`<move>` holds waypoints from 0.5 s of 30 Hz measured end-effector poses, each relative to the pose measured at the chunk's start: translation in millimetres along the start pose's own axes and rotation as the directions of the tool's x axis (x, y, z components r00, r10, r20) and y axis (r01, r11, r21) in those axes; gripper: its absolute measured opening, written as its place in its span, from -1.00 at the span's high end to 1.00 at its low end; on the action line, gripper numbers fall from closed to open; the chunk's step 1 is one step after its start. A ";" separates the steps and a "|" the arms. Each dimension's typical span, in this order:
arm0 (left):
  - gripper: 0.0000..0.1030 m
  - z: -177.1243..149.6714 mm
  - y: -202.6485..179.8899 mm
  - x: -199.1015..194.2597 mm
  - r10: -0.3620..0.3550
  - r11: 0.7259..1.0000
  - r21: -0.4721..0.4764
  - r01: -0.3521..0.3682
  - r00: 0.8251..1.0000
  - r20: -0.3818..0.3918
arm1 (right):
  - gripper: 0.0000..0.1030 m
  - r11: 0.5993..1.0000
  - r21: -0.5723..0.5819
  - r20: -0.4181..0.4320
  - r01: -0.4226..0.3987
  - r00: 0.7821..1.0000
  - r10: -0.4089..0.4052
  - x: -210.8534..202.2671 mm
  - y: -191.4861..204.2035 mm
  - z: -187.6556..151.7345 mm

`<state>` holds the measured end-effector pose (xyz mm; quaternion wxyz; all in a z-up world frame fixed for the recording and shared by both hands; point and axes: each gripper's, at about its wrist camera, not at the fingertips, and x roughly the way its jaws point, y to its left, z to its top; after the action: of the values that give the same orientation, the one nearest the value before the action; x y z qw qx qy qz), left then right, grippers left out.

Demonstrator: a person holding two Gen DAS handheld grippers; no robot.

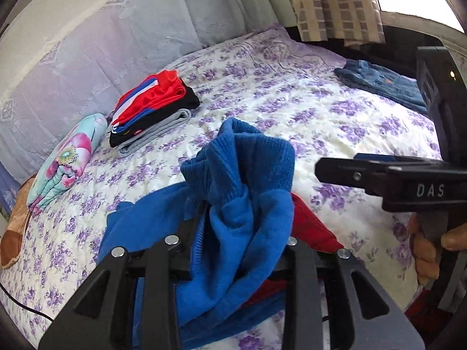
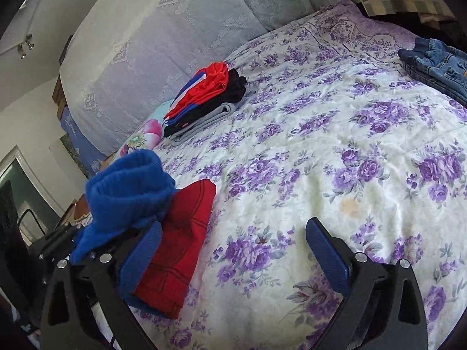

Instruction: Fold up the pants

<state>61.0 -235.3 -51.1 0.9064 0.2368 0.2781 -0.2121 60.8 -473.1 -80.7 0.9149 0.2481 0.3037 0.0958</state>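
Observation:
Blue knit pants with a red part (image 1: 242,204) hang bunched from my left gripper (image 1: 233,242), which is shut on the fabric near a ribbed cuff and holds it above the bed. In the right wrist view the same blue cuff (image 2: 128,186) and red fabric (image 2: 181,239) show at the left. My right gripper (image 2: 233,259) is open and empty, just above the floral bedspread (image 2: 321,160), to the right of the pants. It also shows in the left wrist view (image 1: 335,172) at the right edge.
A stack of folded clothes (image 1: 151,108) lies near the headboard (image 1: 87,58), beside a flowered folded cloth (image 1: 67,157). Folded jeans (image 2: 437,64) lie at the bed's far right edge. A curtain (image 1: 329,3) hangs behind.

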 end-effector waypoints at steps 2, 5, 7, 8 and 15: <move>0.32 -1.7 -0.1 -1.5 -0.007 1.000 0.006 0.007 1.000 -0.017 | -0.92 1.000 0.004 0.003 -0.008 1.000 0.008 -0.1 -0.9 -0.2; -0.04 -3.3 16.7 -8.4 -0.082 0.995 -0.063 0.079 0.996 -0.045 | -0.92 1.000 0.013 0.008 -0.021 1.000 0.021 -0.5 -2.5 0.1; -0.82 -3.8 23.2 -19.2 -0.158 0.984 -0.086 0.156 0.987 -0.020 | -0.92 1.000 0.018 0.011 -0.024 1.000 0.024 -0.7 -3.2 0.3; -0.91 -4.4 24.4 -29.2 -0.158 0.982 -0.097 0.160 0.987 0.029 | -0.92 1.000 0.016 0.010 -0.023 1.000 0.023 -0.4 -3.8 0.9; -0.92 1.4 32.2 -49.6 -0.081 0.992 -0.085 0.091 0.990 0.118 | -0.92 0.999 0.020 0.014 -0.029 0.999 0.028 -0.9 -3.8 0.7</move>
<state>40.7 -197.8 -10.0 0.9207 0.1707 0.2450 -0.2514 60.6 -476.9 -81.8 0.9130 0.2624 0.2946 0.1039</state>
